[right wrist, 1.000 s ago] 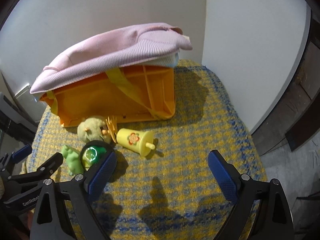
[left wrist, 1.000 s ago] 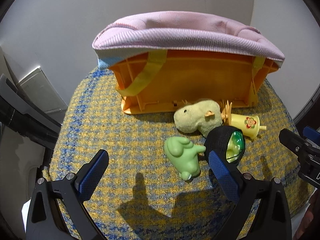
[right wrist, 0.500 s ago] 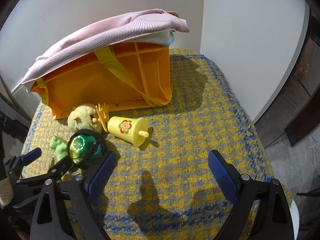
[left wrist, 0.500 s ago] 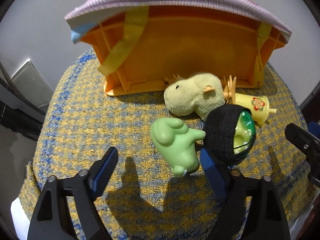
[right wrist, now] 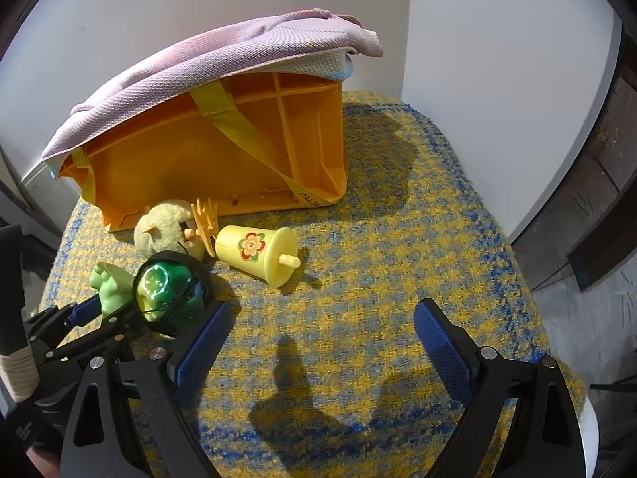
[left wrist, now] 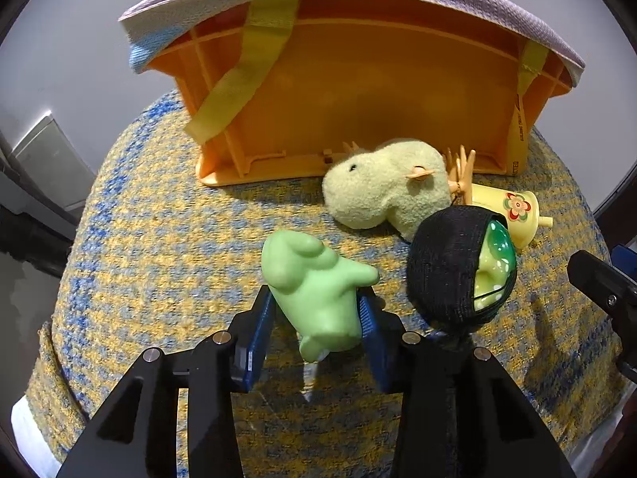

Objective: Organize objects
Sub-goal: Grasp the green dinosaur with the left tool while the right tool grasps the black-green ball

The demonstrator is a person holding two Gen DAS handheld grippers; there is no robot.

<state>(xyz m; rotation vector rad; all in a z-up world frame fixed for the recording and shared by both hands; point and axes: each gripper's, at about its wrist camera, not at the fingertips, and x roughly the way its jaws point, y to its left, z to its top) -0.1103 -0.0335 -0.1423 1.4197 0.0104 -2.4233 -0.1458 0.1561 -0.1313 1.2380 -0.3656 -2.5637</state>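
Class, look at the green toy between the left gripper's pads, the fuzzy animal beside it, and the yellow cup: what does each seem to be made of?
Green toy: smooth, matte, rounded; probably soft rubber or vinyl. The left gripper has just been closing on it.
Fuzzy animal: pale yellow-green pile; plush fabric.
Yellow cup: hard, smooth, slightly glossy, with a flower motif; likely moulded plastic.

Surface: a round seat (right wrist: pixel 398 239) covered in yellow and blue woven fabric.
Back: an orange plastic crate (left wrist: pixel 358 91) on its side, a pink cloth (right wrist: pixel 207 63) draped over it.
In front of crate: a pale plush toy (left wrist: pixel 382 187) touching a yellow toy cup (right wrist: pixel 258 253).
Nearer: a green rubbery toy (left wrist: pixel 314 290) beside a black-netted green ball (left wrist: pixel 458 267).
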